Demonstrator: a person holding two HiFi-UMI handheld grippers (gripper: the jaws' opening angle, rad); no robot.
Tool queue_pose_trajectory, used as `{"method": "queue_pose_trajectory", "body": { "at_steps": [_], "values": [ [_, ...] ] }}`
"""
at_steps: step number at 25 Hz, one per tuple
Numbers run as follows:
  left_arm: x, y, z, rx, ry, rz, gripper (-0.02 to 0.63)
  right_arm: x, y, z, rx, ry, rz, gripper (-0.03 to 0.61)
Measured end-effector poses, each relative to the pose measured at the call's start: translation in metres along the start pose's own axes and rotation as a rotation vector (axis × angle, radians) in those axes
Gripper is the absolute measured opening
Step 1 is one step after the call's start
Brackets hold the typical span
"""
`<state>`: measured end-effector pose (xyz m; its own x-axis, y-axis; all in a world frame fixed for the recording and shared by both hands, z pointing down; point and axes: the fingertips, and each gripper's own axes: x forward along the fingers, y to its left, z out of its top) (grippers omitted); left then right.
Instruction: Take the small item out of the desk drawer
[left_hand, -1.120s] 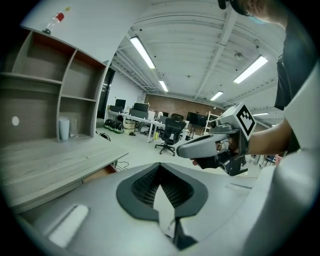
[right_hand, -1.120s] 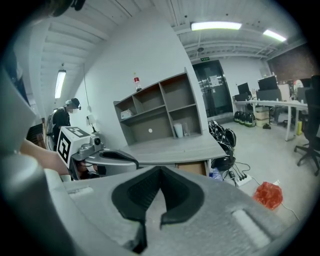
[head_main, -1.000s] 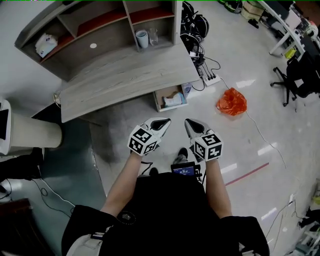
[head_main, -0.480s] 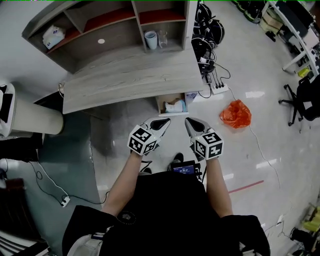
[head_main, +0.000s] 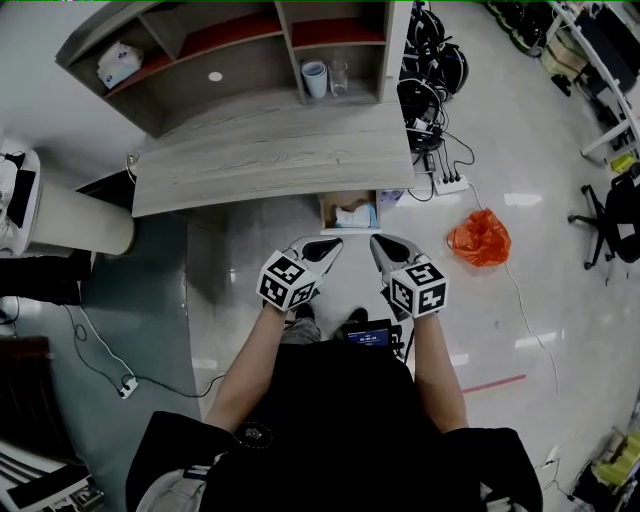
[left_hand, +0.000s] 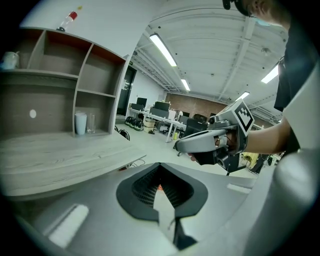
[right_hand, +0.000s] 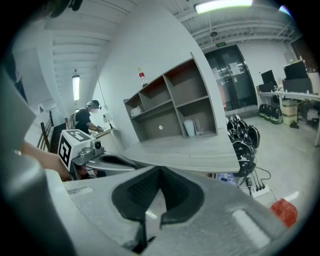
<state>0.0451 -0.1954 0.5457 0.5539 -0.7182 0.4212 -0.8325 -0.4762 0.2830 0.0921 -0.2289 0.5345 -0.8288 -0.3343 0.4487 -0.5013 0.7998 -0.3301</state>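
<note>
From where I stand, the pale grey wood-grain desk (head_main: 260, 150) ends in a long front edge. Under its right end a small light-wood drawer (head_main: 324, 212) stands pulled out, with a crumpled white small item (head_main: 352, 216) lying inside. Bare glossy floor (head_main: 250, 260) lies open between that edge and the person.

Both grippers hover side by side over it, just short of the drawer. The left gripper (head_main: 322, 246) has its jaws pressed together and empty, and the right gripper (head_main: 386, 246) is the same.

An orange plastic bag (head_main: 480, 238) sits on the floor off to the right. On the desk's shelves stand a white cup (head_main: 315, 78) and a clear glass (head_main: 340, 76).
</note>
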Motion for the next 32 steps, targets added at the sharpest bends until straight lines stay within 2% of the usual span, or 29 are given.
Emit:
{"method": "queue_pose_trajectory", "body": {
  "at_steps": [12,19,32],
  "values": [
    [-0.007,0.019,0.027,0.06,-0.018,-0.072,0.0,0.005,0.005,0.027,0.012,-0.044,-0.085,-0.002],
    [-0.009,0.02,0.029,0.076,-0.02,-0.108,0.0,0.008,0.017,0.029,0.009,-0.052,-0.094,-0.002],
    [-0.017,0.026,0.028,0.078,-0.014,-0.104,0.0,0.013,0.027,0.028,-0.003,-0.026,-0.07,-0.002]
  ]
}}
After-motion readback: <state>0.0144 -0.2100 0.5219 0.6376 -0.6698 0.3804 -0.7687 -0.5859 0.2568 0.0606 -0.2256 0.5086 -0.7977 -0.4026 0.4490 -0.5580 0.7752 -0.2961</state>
